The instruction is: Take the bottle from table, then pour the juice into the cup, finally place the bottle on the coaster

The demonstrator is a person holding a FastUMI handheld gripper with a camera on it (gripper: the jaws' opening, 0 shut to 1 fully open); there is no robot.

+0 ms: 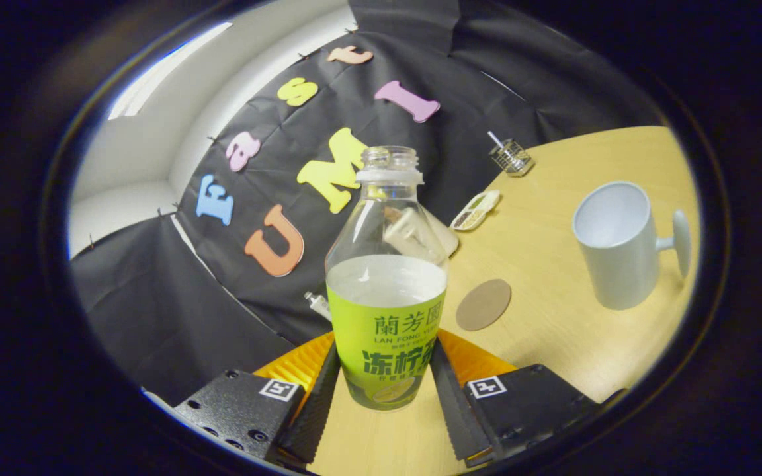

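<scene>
Tongs [386,390] grip my capless bottle [386,291] low on both sides, table [553,330] tilted behind; I judge juice could slosh out before reaching cup [616,244].

bottle [386,291] between tool [384,396] fingers, coaster [483,304] beyond

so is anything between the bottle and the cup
Nothing visible. The bottle sits between the hand-held gripper fingers, and only bare table lies on the way to the cup. The coaster lies flat, nearer than the cup.
</scene>
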